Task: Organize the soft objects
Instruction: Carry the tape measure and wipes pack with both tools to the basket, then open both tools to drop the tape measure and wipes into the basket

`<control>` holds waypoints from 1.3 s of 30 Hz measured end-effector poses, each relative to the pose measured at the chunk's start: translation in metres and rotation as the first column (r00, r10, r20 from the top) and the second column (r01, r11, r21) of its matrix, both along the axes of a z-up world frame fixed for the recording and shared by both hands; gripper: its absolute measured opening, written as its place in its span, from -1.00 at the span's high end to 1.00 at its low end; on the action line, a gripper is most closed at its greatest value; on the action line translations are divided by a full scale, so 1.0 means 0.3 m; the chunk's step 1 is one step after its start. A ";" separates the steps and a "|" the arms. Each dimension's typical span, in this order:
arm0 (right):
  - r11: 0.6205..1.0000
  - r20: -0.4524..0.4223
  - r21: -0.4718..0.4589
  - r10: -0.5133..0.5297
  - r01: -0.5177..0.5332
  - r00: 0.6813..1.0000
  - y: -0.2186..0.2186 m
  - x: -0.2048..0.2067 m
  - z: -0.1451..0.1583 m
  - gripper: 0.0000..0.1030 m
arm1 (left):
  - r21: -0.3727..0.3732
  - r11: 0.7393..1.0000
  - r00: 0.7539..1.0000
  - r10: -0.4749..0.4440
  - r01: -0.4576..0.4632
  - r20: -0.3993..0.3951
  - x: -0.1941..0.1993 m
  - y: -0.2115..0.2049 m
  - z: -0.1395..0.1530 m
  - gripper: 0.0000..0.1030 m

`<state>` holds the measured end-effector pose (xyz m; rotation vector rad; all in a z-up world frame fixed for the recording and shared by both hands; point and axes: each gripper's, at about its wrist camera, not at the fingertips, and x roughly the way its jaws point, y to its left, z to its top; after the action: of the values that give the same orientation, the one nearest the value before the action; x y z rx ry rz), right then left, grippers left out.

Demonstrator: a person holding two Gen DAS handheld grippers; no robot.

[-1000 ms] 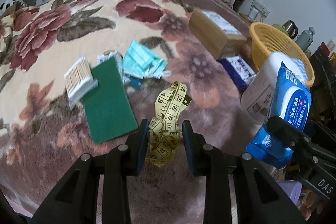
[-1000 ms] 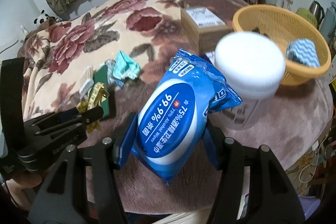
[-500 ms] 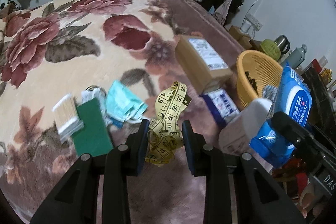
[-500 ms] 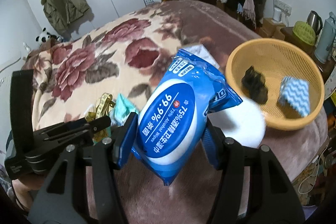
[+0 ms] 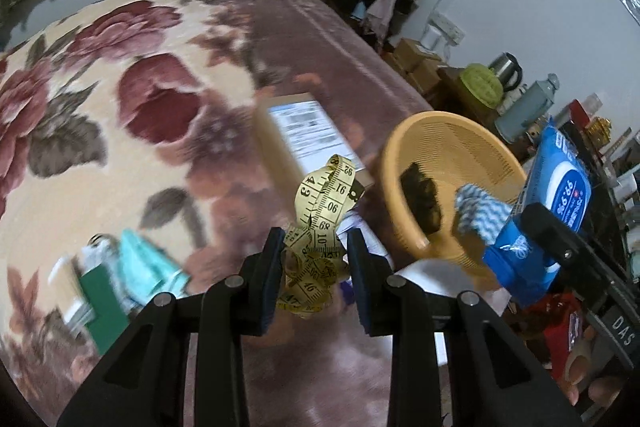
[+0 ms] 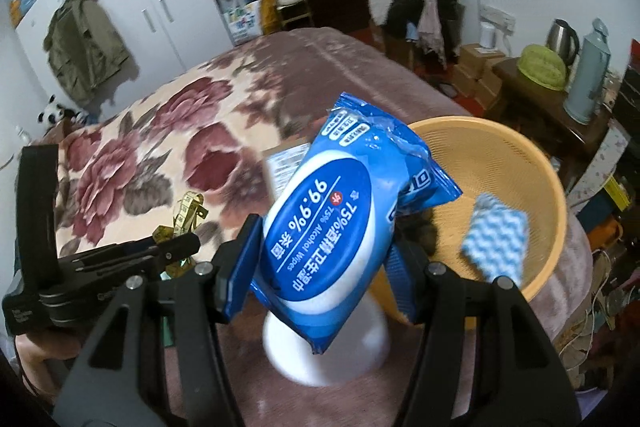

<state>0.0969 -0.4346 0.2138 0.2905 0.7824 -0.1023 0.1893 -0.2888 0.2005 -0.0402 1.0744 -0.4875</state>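
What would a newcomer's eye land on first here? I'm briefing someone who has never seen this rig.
First, the blue pack of alcohol wipes, clamped in the right claw and filling the middle of the right wrist view. Next, the crumpled yellow tape measure pinched in the left claw above the flowered blanket. Behind both sits the orange basket, already holding a blue-and-white wavy cloth and a dark lump.

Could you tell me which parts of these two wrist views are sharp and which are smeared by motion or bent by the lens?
Left wrist view: the crumpled yellow measuring tape in the left gripper is sharp, while the brown cardboard box and flowered blanket smear. Right wrist view: the blue wet-wipes pack in the right gripper is crisp, the white tub below blurs, and the wardrobe bows.
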 end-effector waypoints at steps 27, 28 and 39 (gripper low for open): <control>0.975 -0.057 0.097 -0.195 0.200 0.979 -0.489 0.111 -0.129 -1.00 | -0.199 0.977 0.993 -0.093 0.078 -0.068 0.122 -0.415 -0.074 -0.99; 0.977 -0.062 0.081 -0.192 0.196 0.980 -0.480 0.106 -0.129 -1.00 | -0.185 0.980 0.995 -0.084 0.073 -0.053 0.119 -0.404 -0.066 -0.99; 0.984 -0.133 0.007 -0.178 0.180 0.975 -0.378 0.007 -0.127 -1.00 | 0.056 0.998 0.999 -0.028 0.026 0.043 0.029 -0.267 -0.037 -0.99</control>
<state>0.0991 -0.5481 0.1756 0.3752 0.8880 -0.2865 0.1981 -0.3690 0.1895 0.0335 1.0462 -0.4812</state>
